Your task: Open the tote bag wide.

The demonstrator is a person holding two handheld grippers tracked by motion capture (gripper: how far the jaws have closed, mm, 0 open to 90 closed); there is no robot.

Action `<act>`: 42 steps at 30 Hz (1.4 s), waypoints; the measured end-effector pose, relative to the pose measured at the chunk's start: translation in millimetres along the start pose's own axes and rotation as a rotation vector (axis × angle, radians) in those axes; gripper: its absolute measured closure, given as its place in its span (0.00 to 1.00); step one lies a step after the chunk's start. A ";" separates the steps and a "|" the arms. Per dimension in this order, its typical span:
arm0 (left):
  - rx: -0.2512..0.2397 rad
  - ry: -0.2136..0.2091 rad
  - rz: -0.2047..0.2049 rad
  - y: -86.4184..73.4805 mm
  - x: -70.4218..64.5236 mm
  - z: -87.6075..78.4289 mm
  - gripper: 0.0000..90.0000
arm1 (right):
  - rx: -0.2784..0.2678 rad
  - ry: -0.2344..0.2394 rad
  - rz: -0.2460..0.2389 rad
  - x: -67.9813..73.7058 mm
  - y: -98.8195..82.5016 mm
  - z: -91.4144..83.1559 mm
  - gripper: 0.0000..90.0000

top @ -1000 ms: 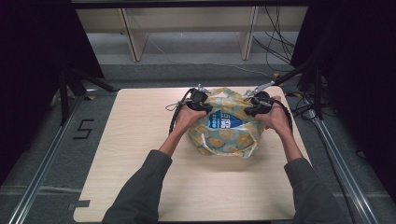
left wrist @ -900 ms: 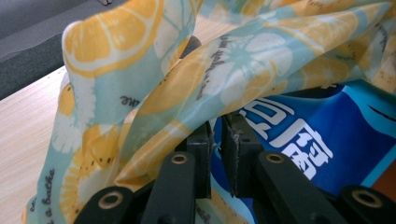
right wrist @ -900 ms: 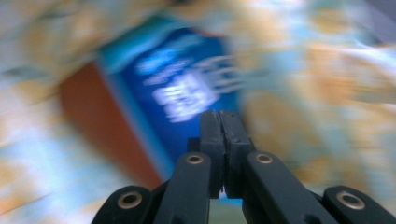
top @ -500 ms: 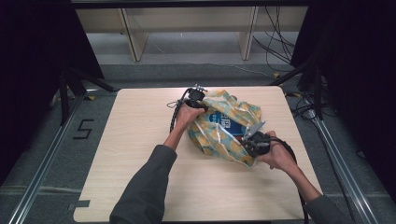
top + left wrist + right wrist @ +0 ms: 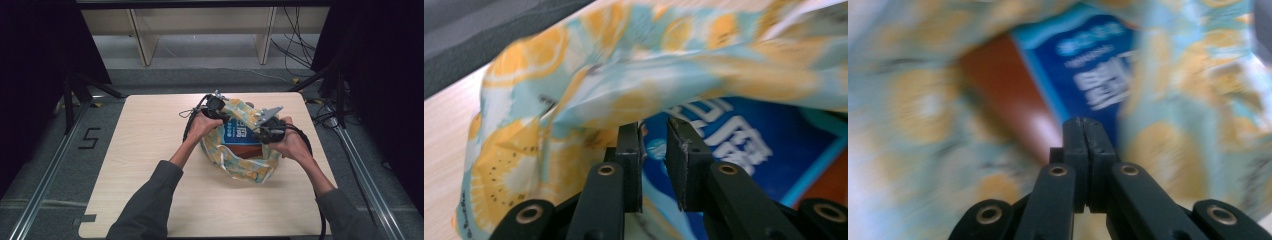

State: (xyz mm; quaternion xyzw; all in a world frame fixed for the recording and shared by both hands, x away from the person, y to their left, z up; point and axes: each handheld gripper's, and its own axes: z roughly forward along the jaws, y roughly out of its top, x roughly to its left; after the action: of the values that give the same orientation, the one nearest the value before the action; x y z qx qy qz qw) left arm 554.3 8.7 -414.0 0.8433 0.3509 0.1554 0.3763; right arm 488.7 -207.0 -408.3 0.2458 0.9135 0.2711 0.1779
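Jaws of left gripper (image 5: pixel 654 165) slightly parted, just been opening, nothing pinched; right gripper (image 5: pixel 1084 150) pressed together, empty. Fruit-print cloth (image 5: pixel 240 162) mid-tabletop (image 5: pixel 150 175), partly pulled off blue box (image 5: pixel 242 135). Unwrapping underway; near folds left.

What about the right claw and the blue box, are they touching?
Cannot tell. The right gripper view shows the shut right claw before the blue box, but blur hides any gap.

The bag (image 5: pixel 239 162) is thin, crinkled plastic with a soft sheen. The box (image 5: pixel 239 131) inside looks like glossy printed card. The table (image 5: pixel 150 130) is matt pale wood. The tongs (image 5: pixel 654 145) are matt black plastic.
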 end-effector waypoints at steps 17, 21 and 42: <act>-0.013 0.061 -0.079 -29.9 40.7 37.5 0.90 | 0.128 -0.170 0.311 -92.0 -30.6 69.2 1.00; -0.015 0.049 -0.095 -23.6 34.6 26.2 0.86 | 0.103 -0.153 0.301 -88.7 -31.1 55.5 1.00; -0.039 -0.150 0.102 -46.2 -34.8 -51.9 0.78 | -0.100 0.025 0.057 19.2 -28.4 -26.3 1.00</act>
State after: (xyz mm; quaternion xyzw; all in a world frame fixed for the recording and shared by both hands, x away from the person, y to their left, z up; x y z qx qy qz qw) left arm 480.4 33.0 -413.7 0.8618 0.2752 0.1176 0.4095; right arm 451.0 -228.0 -407.7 0.2594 0.8936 0.3242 0.1706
